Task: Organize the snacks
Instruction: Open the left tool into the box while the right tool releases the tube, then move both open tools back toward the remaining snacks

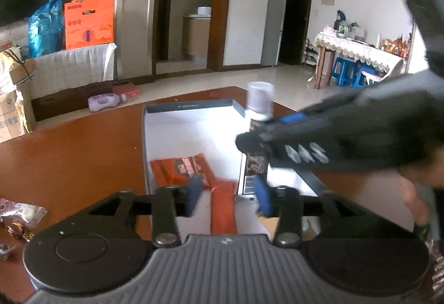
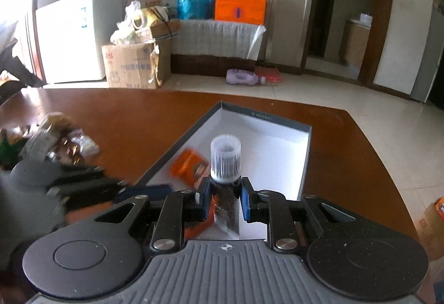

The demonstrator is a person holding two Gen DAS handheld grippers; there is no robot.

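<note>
At the far left of the brown desk [image 2: 138, 120] lies a heap of wrapped snacks [image 2: 55, 137], blurred and cut off by the frame edge, so the single packets are hard to tell apart. Just right of it, the left hand-held gripper [image 1: 227, 197] hangs over the near end of the open box [image 2: 305, 148] with its blue fingers spread apart and nothing between them; in the right wrist view it is only a dark smear. Inside the white-floored box lies an orange snack packet [image 1: 180, 169], and a second orange packet [image 1: 223, 209] nearer the camera is partly hidden behind the gripper body. Further right, the right hand-held gripper [image 2: 224, 200] is closed on a dark pouch with a ribbed clear cap [image 2: 225, 158], held upright above the box; its printed body is probably a drink or jelly pouch, though the label is unreadable. The pouch's lower end is hidden.
</note>
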